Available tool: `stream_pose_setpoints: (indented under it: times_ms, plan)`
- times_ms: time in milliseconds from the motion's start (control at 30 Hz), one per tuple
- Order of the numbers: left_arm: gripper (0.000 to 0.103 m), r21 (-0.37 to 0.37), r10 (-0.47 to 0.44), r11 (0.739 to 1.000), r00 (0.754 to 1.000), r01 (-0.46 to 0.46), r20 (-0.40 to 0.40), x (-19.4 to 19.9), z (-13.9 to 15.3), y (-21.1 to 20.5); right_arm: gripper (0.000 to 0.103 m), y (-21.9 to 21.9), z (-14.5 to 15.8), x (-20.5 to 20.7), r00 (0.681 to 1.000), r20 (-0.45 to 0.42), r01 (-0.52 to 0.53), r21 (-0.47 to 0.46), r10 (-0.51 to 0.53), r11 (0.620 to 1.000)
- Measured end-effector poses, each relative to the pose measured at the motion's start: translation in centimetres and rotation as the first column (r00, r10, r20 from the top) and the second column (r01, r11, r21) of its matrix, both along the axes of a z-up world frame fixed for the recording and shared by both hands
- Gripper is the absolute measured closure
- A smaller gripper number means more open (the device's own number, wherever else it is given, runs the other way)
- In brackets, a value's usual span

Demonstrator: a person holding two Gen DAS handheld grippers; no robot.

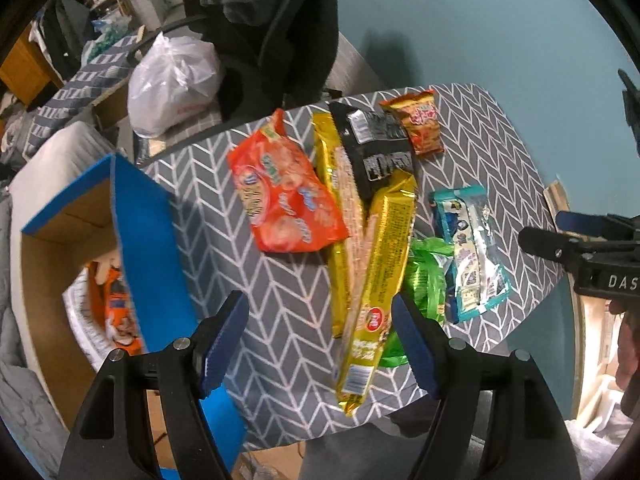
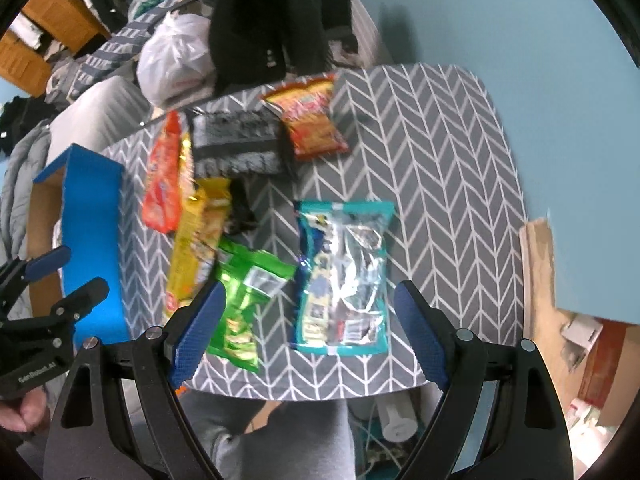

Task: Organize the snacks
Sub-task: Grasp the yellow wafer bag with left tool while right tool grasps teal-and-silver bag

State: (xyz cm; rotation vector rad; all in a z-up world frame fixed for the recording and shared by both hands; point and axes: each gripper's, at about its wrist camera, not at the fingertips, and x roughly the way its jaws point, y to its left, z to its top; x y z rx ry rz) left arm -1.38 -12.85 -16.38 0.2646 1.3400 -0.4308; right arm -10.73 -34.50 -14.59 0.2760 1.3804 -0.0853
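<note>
Just ahead of the left gripper [image 1: 320,344], between its wide fingers, lies the yellow pack [image 1: 376,280], long axis along them. The right gripper [image 2: 312,332], also wide, hovers over the teal pack [image 2: 344,276].

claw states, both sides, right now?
Left claw: open, holding nothing, over the long yellow packet.
Right claw: open, holding nothing, above the teal packet.

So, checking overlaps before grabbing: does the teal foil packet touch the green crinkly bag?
Apart. The right wrist view shows tablecloth between the teal foil packet and green crinkly bag.
</note>
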Motion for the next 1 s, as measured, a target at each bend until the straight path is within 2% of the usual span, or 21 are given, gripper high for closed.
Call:
stream_pose_setpoints:
  times_ms: [400,733,900,1000]
  plan:
    - [0.028,0.056,-0.076,0.995,0.997,0.078,-0.025,-0.9,-3.6,-2.9,0.017,-2.0,-6.1,-1.0,0.997,-0.071,0.029,0.003,-0.029,1.000]
    - [0.028,0.095,-0.074,0.992,0.995,0.080,-0.069,-0.8,-6.2,-4.0,0.017,-1.7,-10.7,-0.6,0.992,-0.126,-0.008,0.014,0.010,1.000]
    - [0.028,0.121,-0.072,0.989,0.994,0.083,-0.088,-0.8,-7.6,-4.4,0.017,-2.1,-13.0,-0.4,0.985,-0.173,0.024,-0.008,-0.025,1.000]
    - [0.028,0.121,-0.061,0.990,0.994,0.072,-0.088,-0.7,-8.1,-4.6,0.014,-2.0,-13.6,0.0,0.984,-0.172,0.036,-0.023,-0.040,0.999]
